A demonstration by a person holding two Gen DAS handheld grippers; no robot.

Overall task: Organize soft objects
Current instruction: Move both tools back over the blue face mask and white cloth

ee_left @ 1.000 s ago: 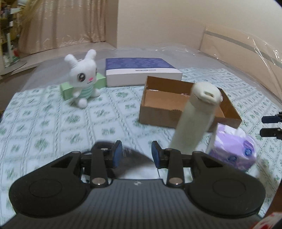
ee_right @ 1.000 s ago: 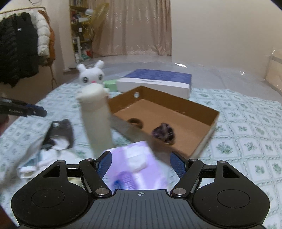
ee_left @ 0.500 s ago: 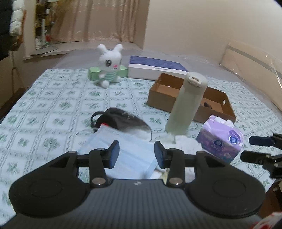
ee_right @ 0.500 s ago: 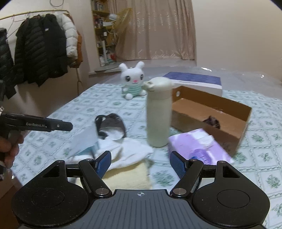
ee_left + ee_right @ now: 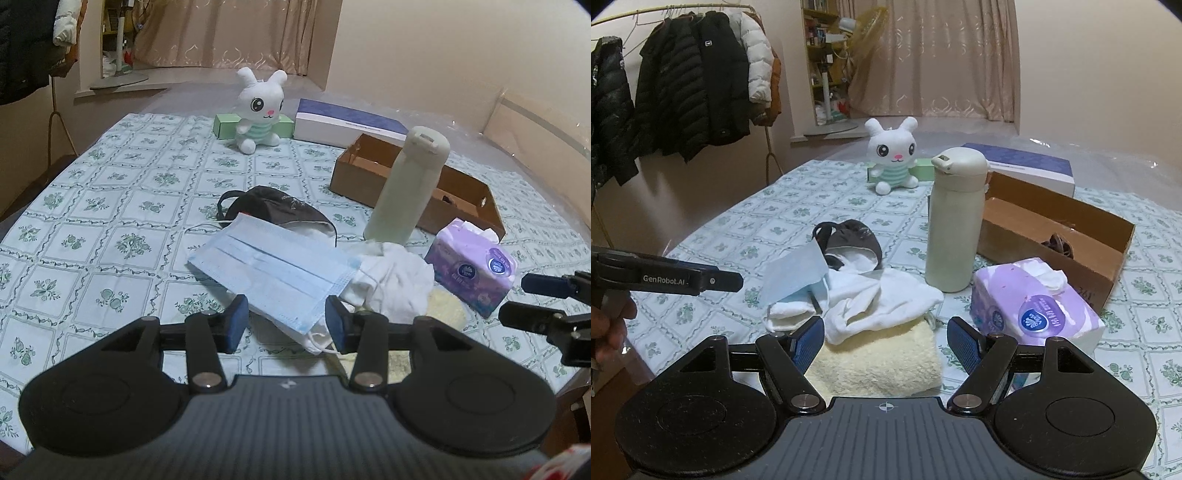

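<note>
- A blue face mask [image 5: 277, 275] lies on a heap of soft goods on the patterned worktop [image 5: 110, 229], just in front of the cream flask [image 5: 408, 186].
- Left gripper [image 5: 284, 325]: its jaws have just been opening, now partly apart with the mask's near corner between them, not pressed.
- Right gripper [image 5: 886, 341]: jaws wide, empty, above a yellow towel [image 5: 879, 360].
- Judged light, limp and thin, the mask is best pinched at its near hem; white cloth [image 5: 871, 302] beneath may drag along.
- The cardboard box [image 5: 458, 199] sits behind the flask.
</note>
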